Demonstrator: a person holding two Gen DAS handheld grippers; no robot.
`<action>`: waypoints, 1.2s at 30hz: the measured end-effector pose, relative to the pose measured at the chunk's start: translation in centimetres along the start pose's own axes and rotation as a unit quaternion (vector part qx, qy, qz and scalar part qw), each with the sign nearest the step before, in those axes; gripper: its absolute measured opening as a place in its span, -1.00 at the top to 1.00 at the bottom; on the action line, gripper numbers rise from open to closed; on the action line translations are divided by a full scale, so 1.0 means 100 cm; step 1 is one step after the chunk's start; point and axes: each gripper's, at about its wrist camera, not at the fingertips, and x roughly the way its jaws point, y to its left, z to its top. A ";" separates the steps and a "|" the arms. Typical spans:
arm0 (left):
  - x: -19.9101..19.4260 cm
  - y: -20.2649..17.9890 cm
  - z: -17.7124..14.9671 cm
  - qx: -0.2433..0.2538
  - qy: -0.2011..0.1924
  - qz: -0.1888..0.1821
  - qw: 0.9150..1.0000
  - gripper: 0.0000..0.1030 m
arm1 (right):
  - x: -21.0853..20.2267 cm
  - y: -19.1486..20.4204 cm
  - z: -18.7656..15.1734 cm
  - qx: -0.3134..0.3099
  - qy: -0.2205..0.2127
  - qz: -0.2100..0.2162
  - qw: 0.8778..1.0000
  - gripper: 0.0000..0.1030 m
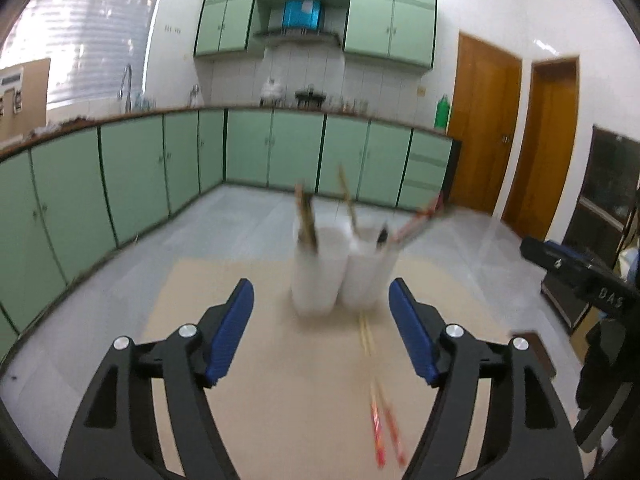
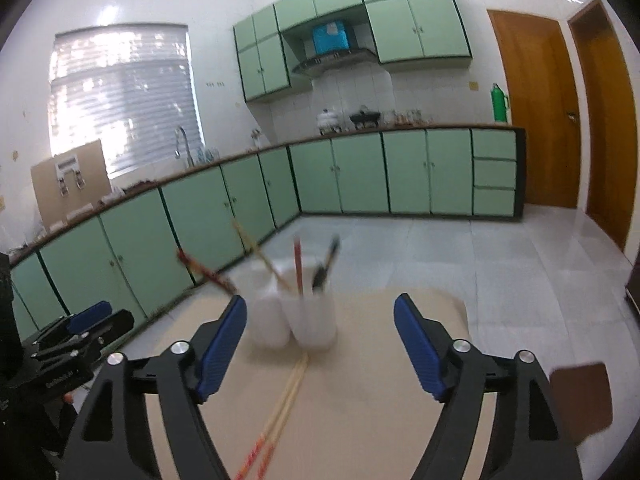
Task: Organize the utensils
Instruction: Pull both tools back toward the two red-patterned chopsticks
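Two white cups (image 1: 344, 276) stand side by side on a beige table top (image 1: 280, 400), with chopsticks and dark utensils sticking out of them. A pair of chopsticks with red ends (image 1: 380, 404) lies flat on the table in front of the cups. My left gripper (image 1: 322, 292) is open above the table, nothing between its blue pads, the cups just beyond. In the right wrist view the cups (image 2: 296, 320) and the lying chopsticks (image 2: 280, 408) appear again. My right gripper (image 2: 320, 308) is open too, empty, with the cups ahead of it. The left gripper (image 2: 86, 324) shows at that view's left edge.
The table (image 2: 380, 380) ends shortly behind the cups, above a grey tiled floor (image 2: 440, 248). Green cabinets (image 2: 360, 172) line the far walls, wooden doors (image 2: 532, 112) stand at right. A brown flat object (image 2: 580, 396) lies at the table's right edge. Dark furniture (image 1: 608, 200) stands at right.
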 end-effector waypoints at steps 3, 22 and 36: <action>0.008 0.004 -0.037 0.012 0.044 0.014 0.999 -0.38 | 0.003 0.000 -0.029 0.005 0.022 -0.010 1.000 -0.65; 0.034 0.025 -0.130 0.033 0.190 0.046 0.980 -0.72 | 0.032 0.043 -0.147 -0.012 0.172 -0.022 0.985 -0.84; 0.035 0.042 -0.135 0.008 0.214 0.066 0.975 -0.72 | 0.045 0.070 -0.153 -0.042 0.207 -0.025 0.977 -0.38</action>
